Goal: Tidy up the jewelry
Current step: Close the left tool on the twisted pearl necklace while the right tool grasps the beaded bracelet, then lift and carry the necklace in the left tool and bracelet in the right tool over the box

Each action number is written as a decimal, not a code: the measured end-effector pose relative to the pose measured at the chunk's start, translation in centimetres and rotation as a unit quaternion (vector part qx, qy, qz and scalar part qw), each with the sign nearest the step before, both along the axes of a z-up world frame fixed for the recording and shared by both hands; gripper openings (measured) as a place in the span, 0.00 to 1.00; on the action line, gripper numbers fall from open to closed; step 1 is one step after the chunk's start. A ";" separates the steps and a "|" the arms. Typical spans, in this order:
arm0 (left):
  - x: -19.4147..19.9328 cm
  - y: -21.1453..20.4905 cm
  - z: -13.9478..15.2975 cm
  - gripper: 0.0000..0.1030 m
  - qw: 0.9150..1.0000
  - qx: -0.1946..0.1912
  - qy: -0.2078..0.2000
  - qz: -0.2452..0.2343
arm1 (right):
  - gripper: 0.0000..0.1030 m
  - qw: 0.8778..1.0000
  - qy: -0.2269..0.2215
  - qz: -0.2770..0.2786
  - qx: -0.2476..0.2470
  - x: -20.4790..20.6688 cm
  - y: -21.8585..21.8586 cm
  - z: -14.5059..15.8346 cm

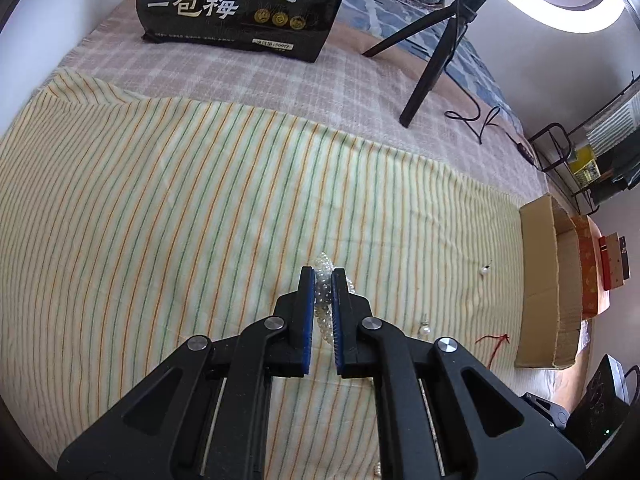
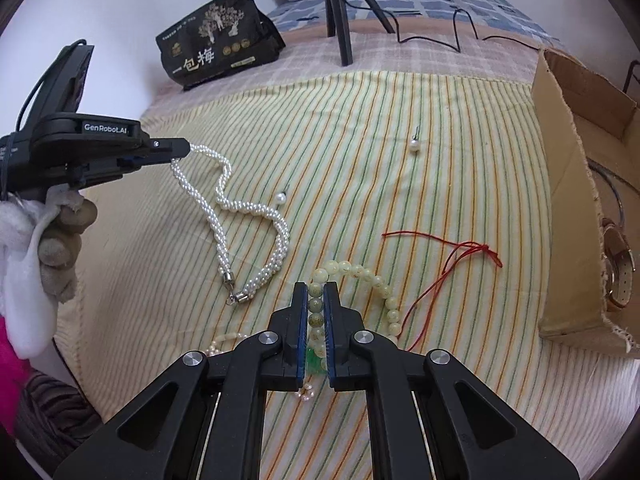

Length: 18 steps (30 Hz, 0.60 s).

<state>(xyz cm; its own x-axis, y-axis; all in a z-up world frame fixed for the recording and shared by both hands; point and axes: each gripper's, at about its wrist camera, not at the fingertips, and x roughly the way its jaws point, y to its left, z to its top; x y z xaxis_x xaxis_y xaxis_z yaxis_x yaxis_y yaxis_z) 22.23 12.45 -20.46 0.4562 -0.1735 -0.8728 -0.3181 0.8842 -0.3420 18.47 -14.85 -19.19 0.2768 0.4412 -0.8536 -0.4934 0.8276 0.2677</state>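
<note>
A: Left wrist view: the left gripper has its blue pads closed on a bunch of white beads, the pearl necklace.

B: The right wrist view agrees. The left gripper comes in from the left edge, held by a gloved hand, and the pearl necklace hangs from its tip. One end is lifted; the rest trails in loops over the striped cloth on the bed, with the clasp lying on the fabric.

A: And the right gripper?

B: Closed as well, pinching a strand of the pale green bead bracelet. The rest of the bracelet curves off to the right on the cloth.

A: Anything else loose?

B: A red cord just right of the bracelet, one pearl earring further back, another pearl earring beside the necklace, and a cardboard box at the right edge with a watch in it.
</note>
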 end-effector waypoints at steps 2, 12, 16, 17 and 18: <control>-0.1 -0.4 0.8 0.06 1.000 -0.006 -0.010 -0.004 | 0.06 1.000 -0.008 -0.005 0.001 0.1 -0.3 0.7; -1.0 -2.5 5.6 0.06 0.997 -0.020 -0.068 -0.032 | 0.06 0.999 -0.046 -0.023 0.007 0.1 -1.9 3.4; -1.4 -3.5 7.4 0.06 0.994 -0.032 -0.089 -0.048 | 0.06 0.998 -0.060 -0.029 0.016 0.3 -2.3 4.7; -1.5 -3.8 7.7 0.06 0.994 -0.035 -0.093 -0.052 | 0.06 0.997 -0.063 -0.031 0.018 0.2 -2.4 5.0; -1.6 -4.1 8.1 0.06 0.993 -0.037 -0.098 -0.056 | 0.06 0.997 -0.066 -0.034 0.022 0.2 -2.6 5.3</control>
